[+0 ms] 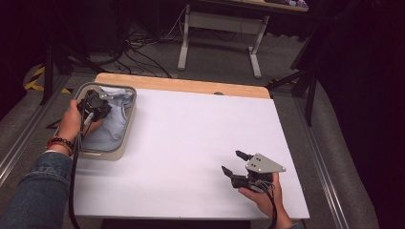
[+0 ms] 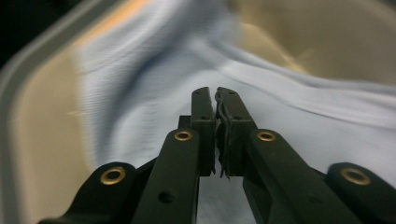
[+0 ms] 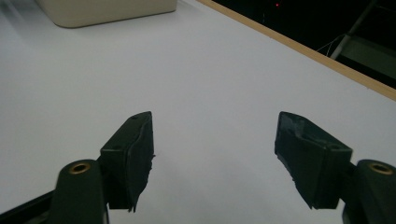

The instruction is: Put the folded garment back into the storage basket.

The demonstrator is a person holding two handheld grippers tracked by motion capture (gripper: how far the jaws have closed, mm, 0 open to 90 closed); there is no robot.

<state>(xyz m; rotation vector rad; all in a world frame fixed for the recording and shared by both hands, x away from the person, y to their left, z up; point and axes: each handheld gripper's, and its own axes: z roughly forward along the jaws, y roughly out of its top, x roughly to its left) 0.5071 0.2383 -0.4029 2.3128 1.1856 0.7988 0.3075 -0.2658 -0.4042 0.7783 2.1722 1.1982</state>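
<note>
At the left edge of the high view, pale blue cloth lies rumpled inside a beige bin; over it the left gripper has its jaws pressed together. Lower right, the right gripper hangs spread wide above the white table, gripping nothing.

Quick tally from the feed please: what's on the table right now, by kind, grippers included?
Grippers: 2, the left gripper over the basin and the right gripper above the white tabletop
Beige basins: 1
Pale blue cloths in the basin: 1
Total: 4
</note>
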